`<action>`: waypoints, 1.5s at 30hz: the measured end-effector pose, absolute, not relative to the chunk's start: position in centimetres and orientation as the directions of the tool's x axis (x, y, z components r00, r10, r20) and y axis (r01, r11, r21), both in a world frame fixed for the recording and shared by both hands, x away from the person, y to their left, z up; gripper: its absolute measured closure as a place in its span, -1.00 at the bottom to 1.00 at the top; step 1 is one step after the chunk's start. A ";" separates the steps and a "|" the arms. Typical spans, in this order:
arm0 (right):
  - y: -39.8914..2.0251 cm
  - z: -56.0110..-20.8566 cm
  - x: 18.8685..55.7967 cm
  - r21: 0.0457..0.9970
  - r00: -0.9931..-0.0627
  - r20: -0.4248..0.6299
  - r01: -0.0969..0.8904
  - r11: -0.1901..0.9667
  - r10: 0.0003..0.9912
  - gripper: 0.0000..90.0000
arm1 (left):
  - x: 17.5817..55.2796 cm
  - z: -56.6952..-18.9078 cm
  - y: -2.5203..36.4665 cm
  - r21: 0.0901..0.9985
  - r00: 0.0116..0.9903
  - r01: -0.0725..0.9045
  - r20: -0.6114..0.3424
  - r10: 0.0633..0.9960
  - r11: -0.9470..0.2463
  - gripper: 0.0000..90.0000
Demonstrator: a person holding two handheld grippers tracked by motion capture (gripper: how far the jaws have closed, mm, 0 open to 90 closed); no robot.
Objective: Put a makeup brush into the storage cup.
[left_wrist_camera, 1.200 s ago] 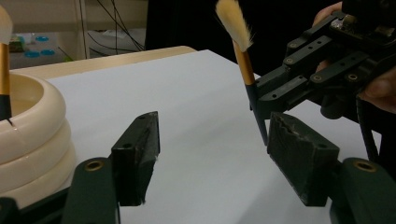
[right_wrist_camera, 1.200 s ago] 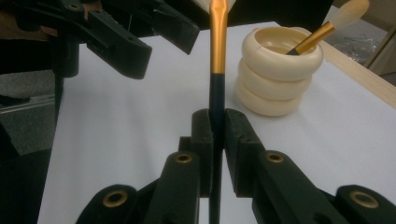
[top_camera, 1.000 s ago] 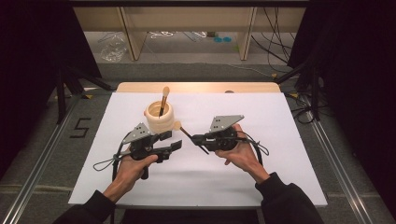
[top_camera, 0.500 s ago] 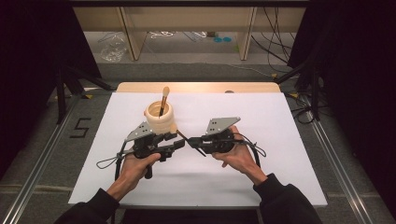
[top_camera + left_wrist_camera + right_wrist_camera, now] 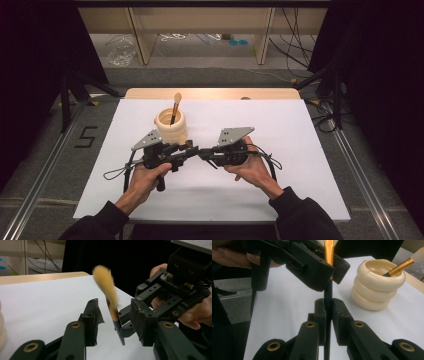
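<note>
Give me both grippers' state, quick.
Left gripper: jaws just closing around the tan-bristled makeup brush, not pressing yet.
Right gripper: shut on its dark handle.

The tabletop [image 5: 300, 165] is plain white with a light wood strip along its far edge. The ribbed holder [image 5: 171, 127] is cream. The held brush [image 5: 110, 293] has tawny bristles, a gold ferrule and a dark handle. Both claws are black.

Only one readable mark here

I can make out a dark "5" [image 5: 86, 136] on the grey floor [image 5: 45, 165], left side of the high view, beside the table.
</note>
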State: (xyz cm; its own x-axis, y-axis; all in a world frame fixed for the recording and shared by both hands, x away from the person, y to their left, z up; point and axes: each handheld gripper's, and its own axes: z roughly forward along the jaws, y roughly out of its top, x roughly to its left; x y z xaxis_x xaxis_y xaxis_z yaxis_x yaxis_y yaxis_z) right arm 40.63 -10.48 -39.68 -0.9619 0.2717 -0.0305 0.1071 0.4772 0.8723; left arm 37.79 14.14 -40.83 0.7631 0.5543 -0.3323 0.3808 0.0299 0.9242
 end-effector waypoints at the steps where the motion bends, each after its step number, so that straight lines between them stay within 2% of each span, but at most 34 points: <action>1: -10.4 -39.7 40.6 0.873 -0.962 -0.030 0.107 0.477 0.270 0.85 | 37.7 -40.8 14.1 0.921 0.757 0.388 -0.341 0.557 0.036 0.35; 25: -10.2 -39.7 40.4 0.885 -0.965 -0.028 0.098 0.455 0.263 0.85 | 37.8 -40.8 14.3 0.919 0.771 0.389 -0.365 0.522 0.068 0.82; 34: -10.2 -39.8 40.5 0.884 -0.968 -0.011 0.107 0.455 0.249 0.83 | 37.8 -40.7 14.3 0.924 0.785 0.378 -0.355 0.507 0.062 0.85; 38: -10.1 -40.3 40.6 0.864 -0.969 -0.001 0.123 0.488 0.246 0.75 | 37.8 -40.6 14.5 0.931 0.795 0.360 -0.340 0.502 0.062 0.86; 45: -9.9 -40.9 40.7 0.844 -0.970 -0.011 0.120 0.523 0.241 0.82 | 37.8 -40.5 14.5 0.929 0.790 0.364 -0.349 0.504 0.072 0.85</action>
State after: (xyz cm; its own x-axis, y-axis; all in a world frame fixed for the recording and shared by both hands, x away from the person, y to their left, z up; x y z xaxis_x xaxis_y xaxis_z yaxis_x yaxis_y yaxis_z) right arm 40.66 -9.88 -40.91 -0.9704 0.2412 -0.0110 0.1204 0.5230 0.8438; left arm 37.78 14.53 -40.52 0.7901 0.5042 -0.3487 0.3638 0.0722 0.9287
